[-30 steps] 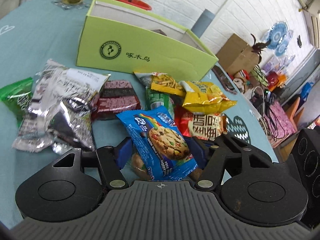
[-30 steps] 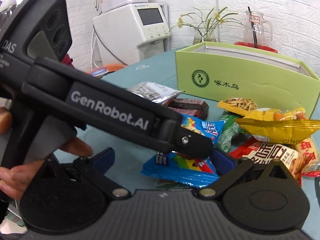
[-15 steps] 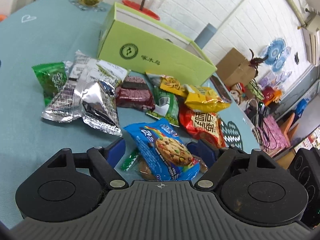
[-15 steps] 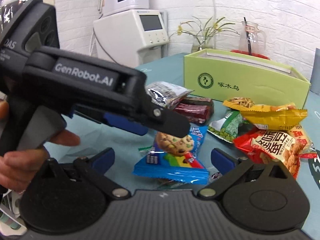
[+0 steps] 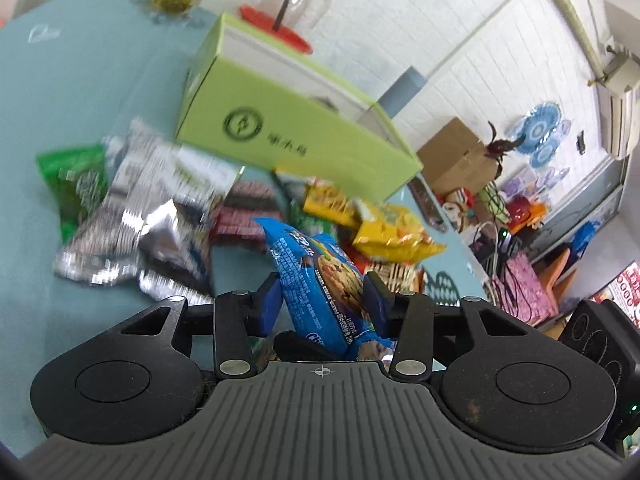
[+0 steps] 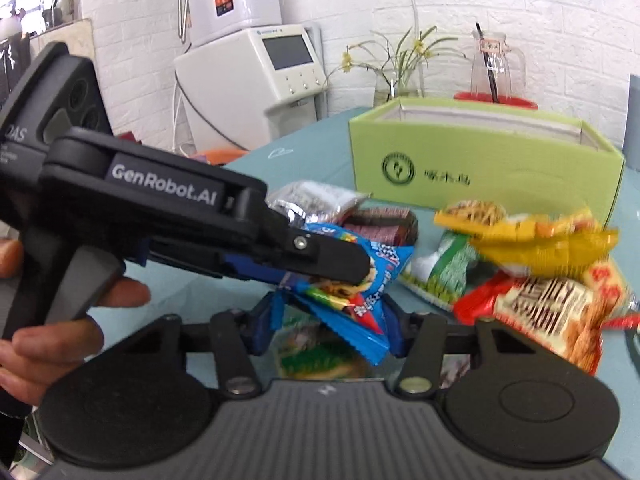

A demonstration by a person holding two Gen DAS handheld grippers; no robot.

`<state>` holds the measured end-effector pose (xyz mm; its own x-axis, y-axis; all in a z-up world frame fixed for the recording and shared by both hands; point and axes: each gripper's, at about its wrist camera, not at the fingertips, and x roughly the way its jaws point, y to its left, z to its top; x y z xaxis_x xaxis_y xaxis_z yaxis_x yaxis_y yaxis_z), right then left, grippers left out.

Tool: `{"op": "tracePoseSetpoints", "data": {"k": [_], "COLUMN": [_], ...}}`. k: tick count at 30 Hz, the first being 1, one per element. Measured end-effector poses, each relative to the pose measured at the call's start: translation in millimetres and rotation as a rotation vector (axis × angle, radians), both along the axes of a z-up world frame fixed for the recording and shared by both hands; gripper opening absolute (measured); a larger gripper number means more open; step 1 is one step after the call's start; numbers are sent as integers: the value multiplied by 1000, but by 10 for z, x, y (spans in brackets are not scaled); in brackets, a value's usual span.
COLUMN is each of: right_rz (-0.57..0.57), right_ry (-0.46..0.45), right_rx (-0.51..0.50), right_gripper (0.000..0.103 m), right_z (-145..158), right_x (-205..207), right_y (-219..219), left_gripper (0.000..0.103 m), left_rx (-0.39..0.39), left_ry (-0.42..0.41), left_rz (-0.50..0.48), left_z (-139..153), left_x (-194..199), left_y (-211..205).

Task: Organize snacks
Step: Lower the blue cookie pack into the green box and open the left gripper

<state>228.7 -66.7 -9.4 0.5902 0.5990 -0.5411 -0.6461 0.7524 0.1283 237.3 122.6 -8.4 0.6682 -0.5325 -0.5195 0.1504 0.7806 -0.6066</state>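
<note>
My left gripper (image 5: 320,300) is shut on a blue cookie packet (image 5: 316,276) and holds it off the table. The right wrist view shows the left gripper (image 6: 328,268) from the side, clamped on the same packet (image 6: 376,280). My right gripper (image 6: 328,320) has closed in around the packet's lower edge; whether it presses it is unclear. A green open box (image 5: 288,120) stands behind the snack pile; it also shows in the right wrist view (image 6: 480,168). Silver packets (image 5: 152,200), a green packet (image 5: 72,184), yellow packets (image 5: 392,232) and a red packet (image 6: 532,312) lie on the teal table (image 5: 80,80).
A glass vase with flowers (image 6: 400,76) and a glass jug on a red tray (image 6: 496,72) stand behind the box. A white appliance (image 6: 256,80) stands past the table's far left. More wrapped snacks (image 6: 320,360) lie under the right gripper. A cardboard box (image 5: 460,156) and clutter sit beyond the table.
The left gripper has shut on the blue cookie packet and lifted it off the table. The right gripper's fingers have closed in toward the packet.
</note>
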Motion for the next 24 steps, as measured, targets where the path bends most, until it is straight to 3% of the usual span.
{"op": "tracePoseSetpoints", "data": {"k": [3,7,15,18,19,20,23,24], "right_rz": [11,66,76,65,60,50,19,11], "right_ry": [-51,-126,-186,-165,-151,-139,-147,-158], "right_rx": [10,0,-68,-79,-83,-85,-68,-54], "right_gripper": [56,57,56,58,67,71,79,88], "right_z": [159,396,564,555,543,529,545,562], "right_x": [42,277,1206,1609,1712,1797,1758,1681], "right_y": [-8,137,495,618,636,630,487,398], "left_gripper": [24,23,20,39,59,72,71,71], "left_rx": [5,20,107,153,176,193,205,190], "left_ry": [-54,-96,-135,-131,-120,-117,-122,-130], "left_rz": [-8,-18,21,54,89,124,175,180], "left_z": [198,444,661,639,625,619,636,643], "left_x": [75,458,1462,1829,1916,1966,1947,1883], "left_y": [-11,-46,82,197,243,289,455,504]}}
